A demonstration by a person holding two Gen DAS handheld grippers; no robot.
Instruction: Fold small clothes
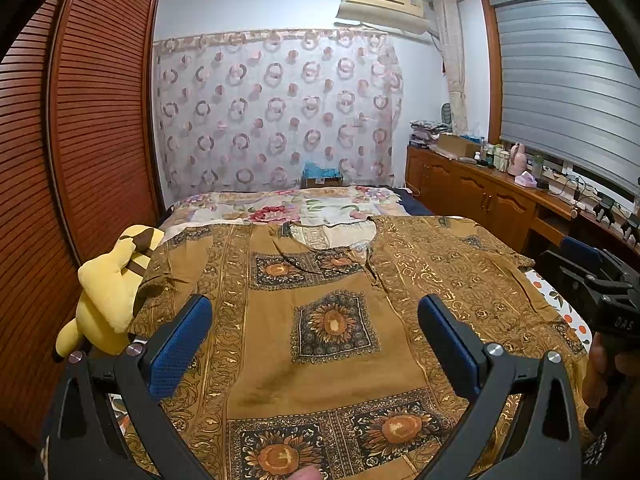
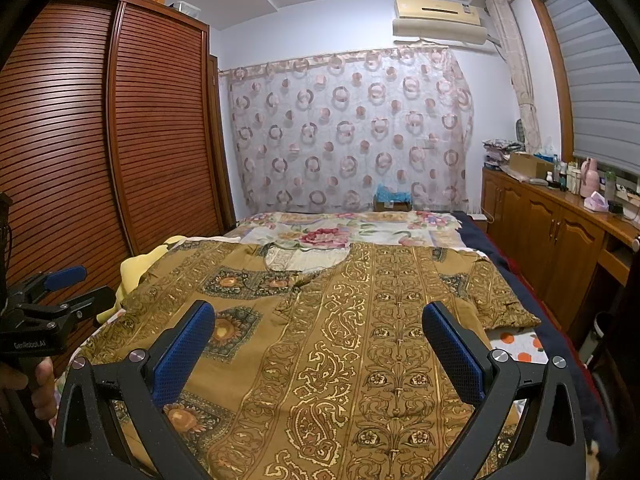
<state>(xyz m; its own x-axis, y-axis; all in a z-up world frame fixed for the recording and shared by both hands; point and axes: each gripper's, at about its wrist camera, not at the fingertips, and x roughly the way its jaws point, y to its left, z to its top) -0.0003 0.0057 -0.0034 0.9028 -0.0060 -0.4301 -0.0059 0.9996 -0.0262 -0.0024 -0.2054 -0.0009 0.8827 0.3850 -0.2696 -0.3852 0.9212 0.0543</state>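
A brown patterned shirt (image 1: 332,344) with gold print and sunflower squares lies spread flat on the bed, neckline toward the far end. It also shows in the right wrist view (image 2: 340,340). My left gripper (image 1: 316,344) is open and empty, hovering above the shirt's lower middle. My right gripper (image 2: 318,344) is open and empty, above the shirt's right half. The right gripper also shows at the right edge of the left wrist view (image 1: 592,284), and the left gripper shows at the left edge of the right wrist view (image 2: 60,292).
A yellow plush toy (image 1: 108,300) sits at the bed's left edge beside the shirt's left sleeve. A floral bedspread (image 1: 280,208) covers the far bed. A slatted wooden wardrobe (image 1: 60,160) stands left. A cluttered wooden cabinet (image 1: 480,188) runs along the right.
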